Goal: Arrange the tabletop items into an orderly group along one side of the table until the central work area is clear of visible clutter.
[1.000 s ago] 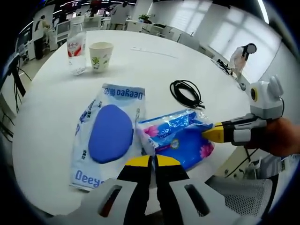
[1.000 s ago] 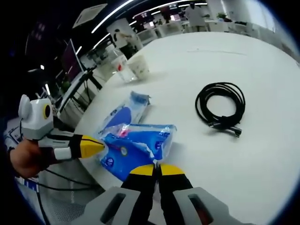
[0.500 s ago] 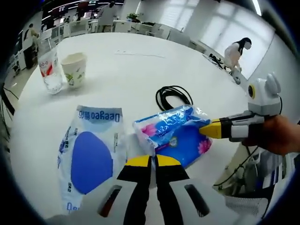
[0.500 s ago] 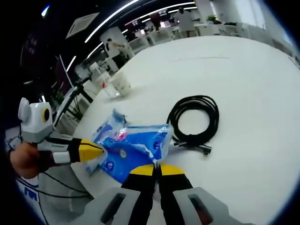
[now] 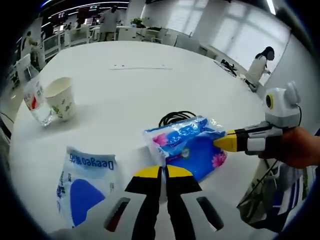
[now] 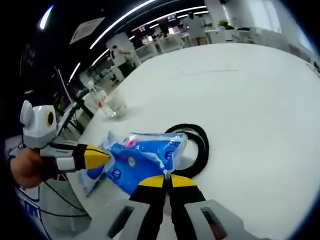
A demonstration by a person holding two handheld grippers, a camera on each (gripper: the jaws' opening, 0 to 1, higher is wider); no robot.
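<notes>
Person (image 5: 258, 66) standing by the windows at two o'clock, office desks and chairs (image 5: 150, 34) at twelve, ceiling light strips (image 6: 150, 19)

A wide white round table (image 5: 150, 75) stands in an open-plan office. Behind it are rows of desks and chairs (image 5: 150, 34) (people stand among them), bright windows (image 5: 240, 30) on one side, and long ceiling light strips (image 6: 150, 12) overhead.

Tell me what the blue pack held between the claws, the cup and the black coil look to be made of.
Blue pack: thin glossy plastic film, since it crinkles and glints; contents unclear.
Cup: probably paper, matte off-white with a printed green motif.
Black coil: likely a rubber or plastic-sheathed cable, smooth and flexible in its loops.
</notes>
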